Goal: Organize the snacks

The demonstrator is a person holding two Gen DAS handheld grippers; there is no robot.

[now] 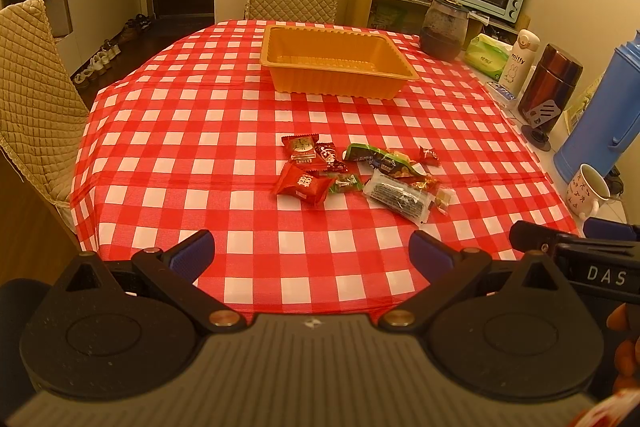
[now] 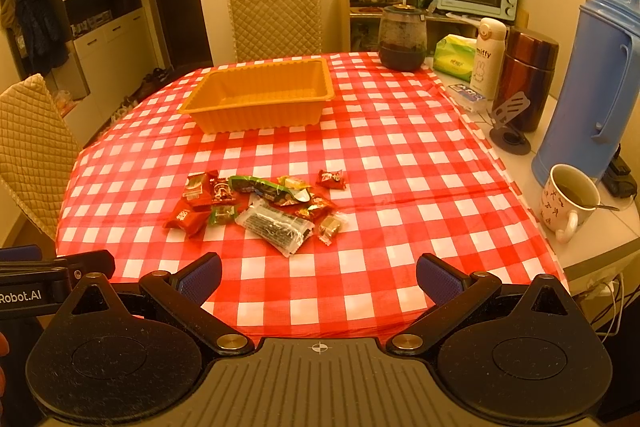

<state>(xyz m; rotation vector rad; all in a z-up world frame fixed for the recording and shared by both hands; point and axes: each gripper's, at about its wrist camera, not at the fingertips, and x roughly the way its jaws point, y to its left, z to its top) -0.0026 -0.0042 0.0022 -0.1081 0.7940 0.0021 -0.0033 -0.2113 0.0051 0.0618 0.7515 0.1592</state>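
Both claws are held spread wide and empty above the near edge of the worktop point(image 1: 180, 131): the left claw point(image 1: 311, 257) and the right claw point(image 2: 319, 277). The snacks point(image 2: 260, 205) are heaped loosely on the checked cloth just ahead of them. The orange tray point(image 2: 260, 99) is set well apart, toward the far edge.

Both wrist views low, side by side, facing tablecloth point(image 1: 200, 131), shared
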